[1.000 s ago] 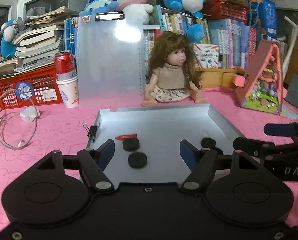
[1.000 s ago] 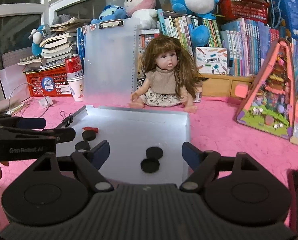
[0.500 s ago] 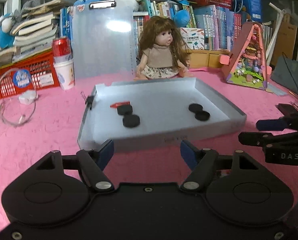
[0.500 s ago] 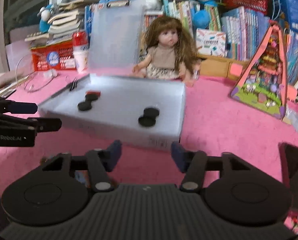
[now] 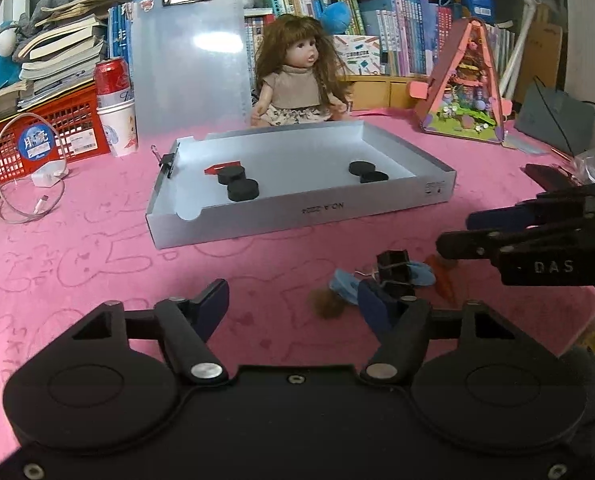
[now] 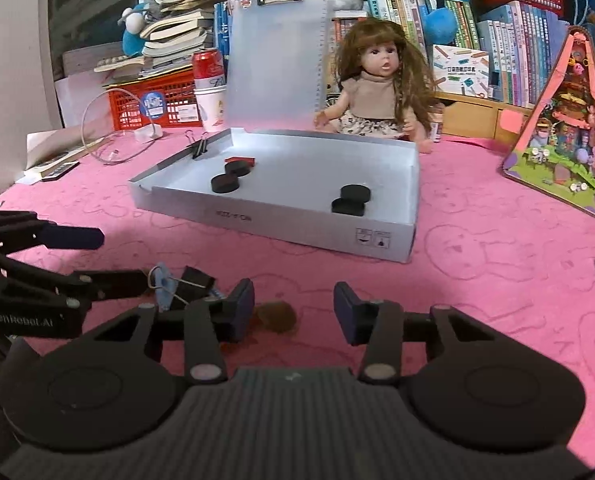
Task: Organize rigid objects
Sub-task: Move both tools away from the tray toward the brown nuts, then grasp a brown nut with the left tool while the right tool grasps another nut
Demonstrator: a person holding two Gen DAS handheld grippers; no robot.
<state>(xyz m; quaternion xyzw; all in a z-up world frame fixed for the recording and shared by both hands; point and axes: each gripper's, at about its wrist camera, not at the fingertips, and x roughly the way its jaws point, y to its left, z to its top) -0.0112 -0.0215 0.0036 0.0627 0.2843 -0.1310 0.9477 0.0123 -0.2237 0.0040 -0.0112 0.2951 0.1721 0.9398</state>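
Observation:
A shallow grey tray (image 5: 297,210) (image 6: 281,220) lies on the pink cloth and holds several black discs (image 5: 243,191) (image 6: 349,206) and a red piece (image 5: 216,167). In front of it is a small heap: a black binder clip (image 5: 393,270) (image 6: 195,278), blue pieces (image 5: 344,286) (image 6: 162,282), a brown lump (image 5: 327,303) (image 6: 277,316) and an orange bit (image 5: 441,278). My left gripper (image 5: 293,304) (image 6: 93,260) is closing with nothing between its fingers; its right finger stands by the clip. My right gripper (image 6: 293,308) (image 5: 473,232) is closing too, with the brown lump just ahead of the gap and untouched.
A doll (image 5: 297,80) sits behind the tray beside an upright clipboard (image 5: 189,60). A can on paper cups (image 5: 115,108), a red crate (image 5: 45,136) and a cable (image 5: 29,184) are at the left. A pink toy house (image 5: 465,88) is at the right.
Both grippers pulled back from over the tray and sank toward the cloth in front of it. The heap of small items came into view. The right jaws narrowed markedly.

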